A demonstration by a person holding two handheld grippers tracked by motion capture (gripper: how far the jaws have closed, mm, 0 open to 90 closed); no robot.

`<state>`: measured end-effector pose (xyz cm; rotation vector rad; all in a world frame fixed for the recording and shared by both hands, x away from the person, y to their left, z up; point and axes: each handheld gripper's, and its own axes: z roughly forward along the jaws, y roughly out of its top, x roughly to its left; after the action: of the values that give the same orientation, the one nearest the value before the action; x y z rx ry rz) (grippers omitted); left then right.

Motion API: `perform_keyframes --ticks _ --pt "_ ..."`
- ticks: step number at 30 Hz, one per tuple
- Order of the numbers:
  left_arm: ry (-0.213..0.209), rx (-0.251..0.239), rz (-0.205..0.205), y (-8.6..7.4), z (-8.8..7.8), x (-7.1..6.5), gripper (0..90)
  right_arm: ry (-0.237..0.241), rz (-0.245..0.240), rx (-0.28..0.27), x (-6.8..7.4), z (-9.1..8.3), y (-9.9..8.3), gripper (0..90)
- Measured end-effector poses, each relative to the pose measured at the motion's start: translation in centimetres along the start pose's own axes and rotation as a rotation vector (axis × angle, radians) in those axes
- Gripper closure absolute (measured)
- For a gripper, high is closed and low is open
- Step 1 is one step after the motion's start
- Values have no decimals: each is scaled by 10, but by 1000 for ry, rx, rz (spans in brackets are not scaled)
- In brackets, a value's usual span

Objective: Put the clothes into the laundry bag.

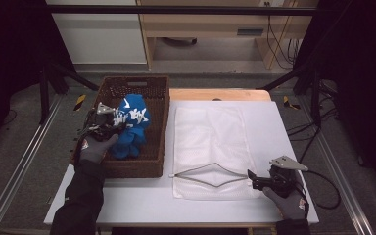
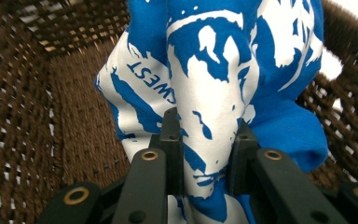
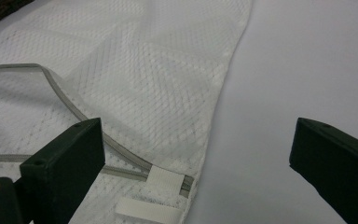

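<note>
A blue garment with white print (image 1: 132,122) hangs bunched over the brown wicker basket (image 1: 134,169) at the table's left. My left gripper (image 1: 112,123) is shut on it from the left; in the left gripper view its jaws pinch a fold of the printed cloth (image 2: 223,60). A white mesh bag (image 1: 210,132) lies flat on the white table (image 1: 274,127), its grey zipper mouth (image 1: 215,175) gaping near the front edge. My right gripper (image 1: 251,179) rests at the bag's right front corner, open. In the right gripper view (image 3: 196,149) the bag's corner (image 3: 168,179) lies between the wide jaws.
The basket takes up the table's left edge. Bare white table lies right of the bag and along the front. Beyond the table stand a wooden desk (image 1: 205,24), black frame bars (image 1: 176,10) and trailing cables (image 1: 281,44).
</note>
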<state>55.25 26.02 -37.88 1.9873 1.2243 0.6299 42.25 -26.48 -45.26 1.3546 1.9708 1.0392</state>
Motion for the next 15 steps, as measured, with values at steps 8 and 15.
perform_keyframes --ticks 8,15 --pt "10 -95 -40 4 -16 3 728 -11 -6 0 0 1 -1 22" --pt "-9 -172 -49 11 -36 -3 728 -32 0 -20 0 -1 1 5"
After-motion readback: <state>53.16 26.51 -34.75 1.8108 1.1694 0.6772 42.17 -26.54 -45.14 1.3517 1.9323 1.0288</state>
